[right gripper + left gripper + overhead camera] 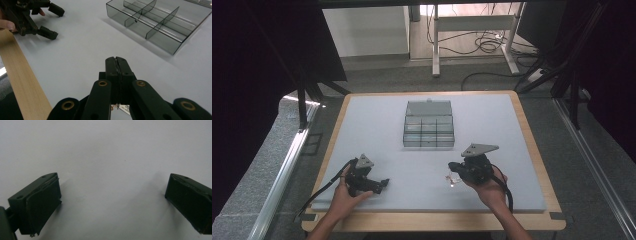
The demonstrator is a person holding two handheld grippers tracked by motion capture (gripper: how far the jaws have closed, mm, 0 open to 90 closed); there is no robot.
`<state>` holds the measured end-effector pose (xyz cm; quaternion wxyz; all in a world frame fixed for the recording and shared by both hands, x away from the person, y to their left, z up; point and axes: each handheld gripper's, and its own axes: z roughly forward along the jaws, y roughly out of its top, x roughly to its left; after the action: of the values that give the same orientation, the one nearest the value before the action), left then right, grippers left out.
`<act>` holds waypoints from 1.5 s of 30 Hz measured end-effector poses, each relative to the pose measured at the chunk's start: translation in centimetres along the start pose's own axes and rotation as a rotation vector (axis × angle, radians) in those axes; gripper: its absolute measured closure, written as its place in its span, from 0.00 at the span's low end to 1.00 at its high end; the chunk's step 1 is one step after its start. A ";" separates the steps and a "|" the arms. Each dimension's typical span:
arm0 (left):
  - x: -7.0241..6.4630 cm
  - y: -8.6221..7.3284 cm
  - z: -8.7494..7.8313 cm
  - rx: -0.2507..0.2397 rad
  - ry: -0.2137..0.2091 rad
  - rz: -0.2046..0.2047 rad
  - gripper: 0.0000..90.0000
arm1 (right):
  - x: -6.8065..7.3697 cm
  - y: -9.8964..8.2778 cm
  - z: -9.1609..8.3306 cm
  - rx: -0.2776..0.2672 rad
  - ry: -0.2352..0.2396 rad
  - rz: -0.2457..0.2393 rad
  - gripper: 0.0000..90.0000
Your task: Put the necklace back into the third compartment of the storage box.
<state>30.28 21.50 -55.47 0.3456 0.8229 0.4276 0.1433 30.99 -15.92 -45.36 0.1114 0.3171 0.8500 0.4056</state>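
My right gripper (116,60) had its jaws pressed together, and its own view caught a small tag (124,108) beneath them; from above I saw it (452,181) as a pale speck hanging just under the tips. My left gripper (112,202) rested spread over bare mat (105,150). The divided tray (429,125) sat well apart, farther up the mat.

The white mat (377,145) lay bare between the left gripper (384,183) and right gripper (452,166), giving open passage. Only the smoky divided box (429,131), set farther back near the middle, stood in the way; bare mat flanked it.
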 end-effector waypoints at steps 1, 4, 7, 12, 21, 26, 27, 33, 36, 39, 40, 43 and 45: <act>0.0 0.0 0.0 0.000 0.000 0.000 0.00 | 0.0 0.1 0.0 -0.001 0.000 0.001 0.97; 0.0 0.0 0.0 0.000 0.000 0.000 0.00 | -0.1 0.3 -0.1 -0.008 0.001 0.001 0.97; 0.0 0.0 0.0 0.000 0.000 0.000 0.00 | -0.1 0.4 -0.4 -0.015 -0.002 0.003 0.97; 0.0 0.0 0.0 0.004 -0.001 0.003 0.00 | -0.2 0.9 -0.9 -0.032 -0.005 0.004 0.98; 0.0 0.0 0.0 0.006 -0.002 0.004 0.00 | -0.5 2.6 -2.4 -0.098 -0.010 0.010 0.98; 0.0 0.0 0.0 0.005 -0.002 0.004 0.00 | -0.6 3.9 -3.7 -0.134 -0.017 0.008 0.97; 0.0 0.0 0.0 0.002 -0.001 0.000 0.00 | -0.6 4.4 -4.2 -0.146 -0.020 0.009 0.98; 0.0 0.0 0.0 0.002 -0.001 0.001 0.00 | -1.0 5.4 -5.2 -0.161 -0.028 0.011 0.98; 0.0 0.0 0.0 0.003 -0.001 0.004 0.00 | -1.2 5.9 -5.6 -0.169 -0.032 0.015 0.98; 0.0 0.0 0.0 0.003 -0.001 0.004 0.00 | -1.4 6.3 -6.0 -0.172 -0.037 0.014 0.98; 0.0 0.0 0.0 0.003 -0.001 0.004 0.00 | -1.5 6.4 -6.1 -0.172 -0.037 0.015 0.98; 0.0 0.0 0.0 0.003 -0.001 0.005 0.00 | -1.7 6.9 -6.3 -0.174 -0.039 0.017 0.98; 0.0 0.0 0.0 0.003 -0.001 0.005 0.00 | -1.8 7.4 -6.7 -0.182 -0.042 0.019 0.98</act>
<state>30.30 21.54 -55.44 0.3442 0.8245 0.4258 0.1431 32.74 -17.68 -35.51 0.1538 0.3223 0.8041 0.4754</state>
